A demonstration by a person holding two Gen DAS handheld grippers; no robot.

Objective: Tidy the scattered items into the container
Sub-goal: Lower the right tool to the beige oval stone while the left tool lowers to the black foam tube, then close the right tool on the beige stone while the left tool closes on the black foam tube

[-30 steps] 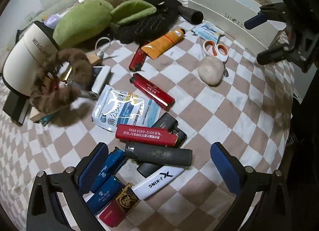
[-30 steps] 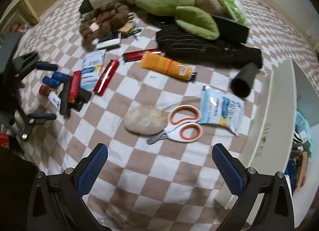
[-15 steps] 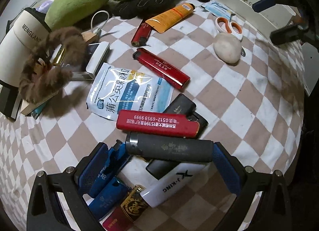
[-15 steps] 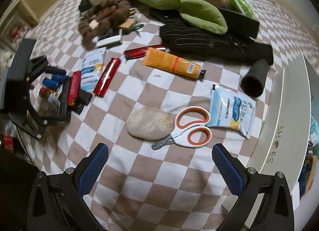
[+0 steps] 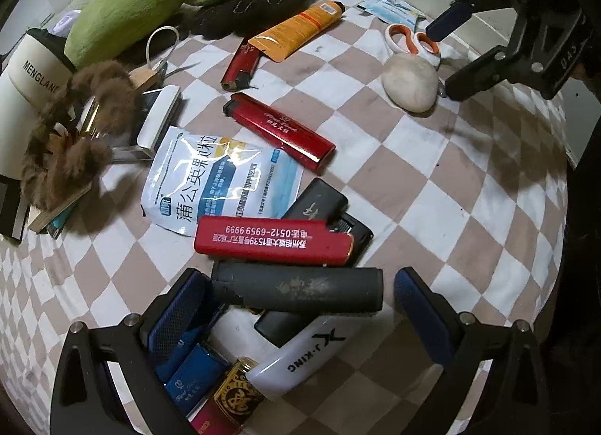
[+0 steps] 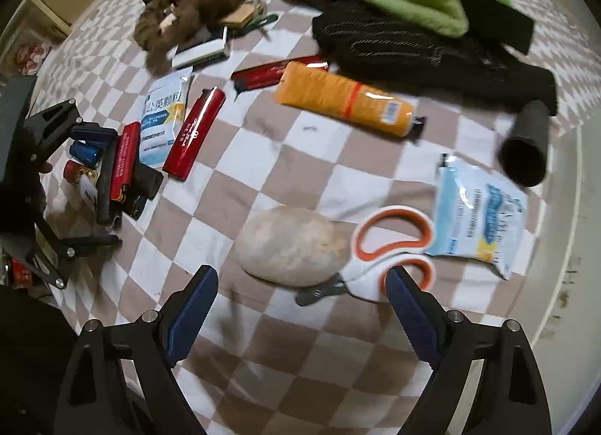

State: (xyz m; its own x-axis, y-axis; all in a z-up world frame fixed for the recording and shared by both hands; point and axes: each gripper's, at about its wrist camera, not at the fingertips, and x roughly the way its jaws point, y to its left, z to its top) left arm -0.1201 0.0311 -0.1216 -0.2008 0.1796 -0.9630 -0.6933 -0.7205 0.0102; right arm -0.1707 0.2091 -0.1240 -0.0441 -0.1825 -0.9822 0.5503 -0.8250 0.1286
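Note:
On the checkered cloth, a pile of lighters surrounds a dark grey cylinder (image 5: 300,290). My left gripper (image 5: 300,303) straddles the cylinder lengthwise, its jaws closing, with a small gap still showing at the cylinder's right end. The pale stone (image 6: 293,247) and the orange-handled scissors (image 6: 390,247) lie just ahead of my right gripper (image 6: 300,307). Its jaws are closing, and neither pad presses on anything. The white container (image 6: 563,209) runs along the right edge.
Two red lighters (image 5: 281,130), a blue-white packet (image 5: 221,179), an orange tube (image 6: 345,100), a black glove (image 6: 413,52), a black tube (image 6: 526,149), a second packet (image 6: 477,217), green plush (image 5: 124,14), a brown furry item (image 5: 75,134) and a white cup (image 5: 30,78) lie around.
The left gripper has dropped over the grey cylinder and narrowed slightly. The right gripper has come down toward the stone and scissors, and its jaws have narrowed clearly.

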